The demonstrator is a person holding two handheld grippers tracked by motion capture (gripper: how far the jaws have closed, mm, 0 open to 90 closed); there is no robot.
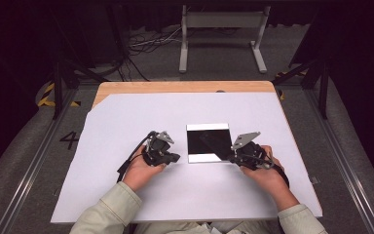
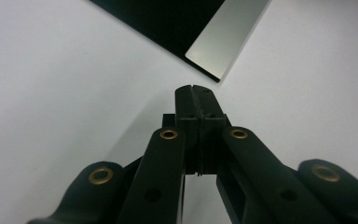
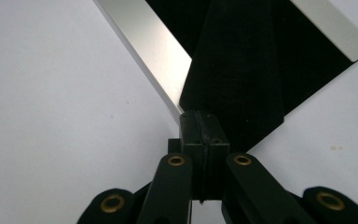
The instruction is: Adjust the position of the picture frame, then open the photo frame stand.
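Observation:
A flat black panel (image 1: 208, 134) with pale silver strips along its near and far edges lies on the white table sheet. A black cloth (image 1: 214, 145) lies slantwise across it, and my right gripper (image 1: 230, 157) is shut on the cloth's near end at the panel's front right corner. In the right gripper view the cloth (image 3: 233, 70) runs away from the shut jaws (image 3: 199, 114) over the panel's silver strip (image 3: 144, 32). My left gripper (image 1: 175, 157) is shut with nothing in it, just short of the panel's front left corner (image 2: 219, 77); its tips (image 2: 193, 87) rest low over the sheet.
The white sheet (image 1: 126, 195) covers a wooden table (image 1: 175, 87) whose bare far edge shows. A white metal stand (image 1: 221, 29) and cables (image 1: 141, 44) are on the floor beyond. Dark rails flank both sides of the table.

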